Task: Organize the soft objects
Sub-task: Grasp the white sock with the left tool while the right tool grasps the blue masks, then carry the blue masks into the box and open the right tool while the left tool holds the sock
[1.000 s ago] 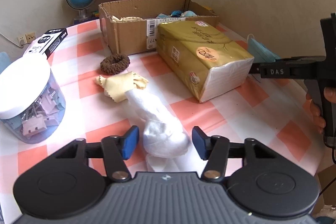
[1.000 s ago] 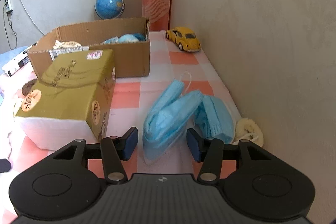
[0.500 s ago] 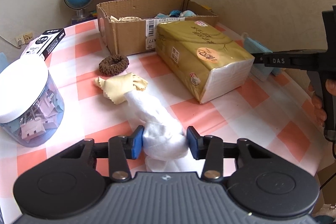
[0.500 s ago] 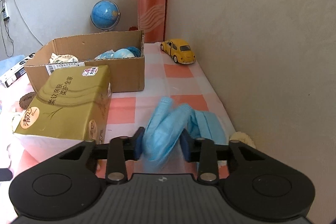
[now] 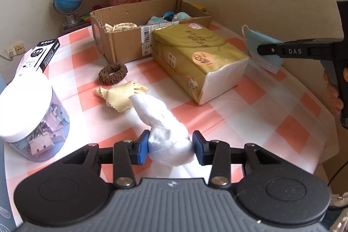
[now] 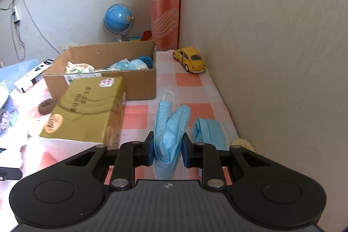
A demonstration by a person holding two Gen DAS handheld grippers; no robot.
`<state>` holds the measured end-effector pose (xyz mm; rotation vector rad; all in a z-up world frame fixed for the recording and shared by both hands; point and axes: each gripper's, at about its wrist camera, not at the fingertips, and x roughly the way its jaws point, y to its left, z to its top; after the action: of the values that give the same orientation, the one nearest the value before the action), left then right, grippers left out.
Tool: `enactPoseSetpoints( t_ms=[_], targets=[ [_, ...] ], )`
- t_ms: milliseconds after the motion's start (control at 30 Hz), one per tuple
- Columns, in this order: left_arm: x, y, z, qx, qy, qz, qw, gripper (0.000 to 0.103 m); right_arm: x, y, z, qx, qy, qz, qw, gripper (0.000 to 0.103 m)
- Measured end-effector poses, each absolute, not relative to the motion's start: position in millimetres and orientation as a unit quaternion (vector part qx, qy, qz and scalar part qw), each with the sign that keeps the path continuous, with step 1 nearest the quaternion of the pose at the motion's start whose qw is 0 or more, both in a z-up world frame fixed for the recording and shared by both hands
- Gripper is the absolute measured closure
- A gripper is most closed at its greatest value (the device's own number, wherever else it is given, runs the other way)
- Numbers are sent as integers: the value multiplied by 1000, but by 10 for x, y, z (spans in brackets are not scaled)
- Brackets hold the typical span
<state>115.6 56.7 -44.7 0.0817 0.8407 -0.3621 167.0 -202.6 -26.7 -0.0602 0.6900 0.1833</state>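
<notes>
White sock [image 5: 167, 134] in left jaws, blue mask [image 6: 168, 134] in right.

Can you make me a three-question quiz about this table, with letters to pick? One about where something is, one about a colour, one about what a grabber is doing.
1. Where is the toy car?
A. by the wall, behind the cardboard box
B. inside the box
C. on the tissue pack

2. What colour is the globe?
A. red
B. blue
C. green

3. What is the left gripper doing?
A. standing open over nothing
B. pinching the hair scrunchie
C. squeezing the white cloth

Answers: 1 A, it sits on the tablecloth beside the wall. 2 B, its ball is blue. 3 C, both pads press the cloth.
</notes>
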Motion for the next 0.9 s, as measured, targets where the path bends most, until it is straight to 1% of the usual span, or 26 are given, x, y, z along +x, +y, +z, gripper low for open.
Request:
enactPoseSetpoints(
  t_ms=[233,433,900],
  targets=[
    [1077,595,-259,53,398,-189,896,62,1592,-2000,2,-38,326,124,936,75],
    [1033,605,-155,59,383,-194,901,62,1723,-1874,216,-58,310,141,939,75],
    [1050,727,-131,48,375,-190,906,62,2608,-1292,479,-117,290,176,934,75]
  ],
)
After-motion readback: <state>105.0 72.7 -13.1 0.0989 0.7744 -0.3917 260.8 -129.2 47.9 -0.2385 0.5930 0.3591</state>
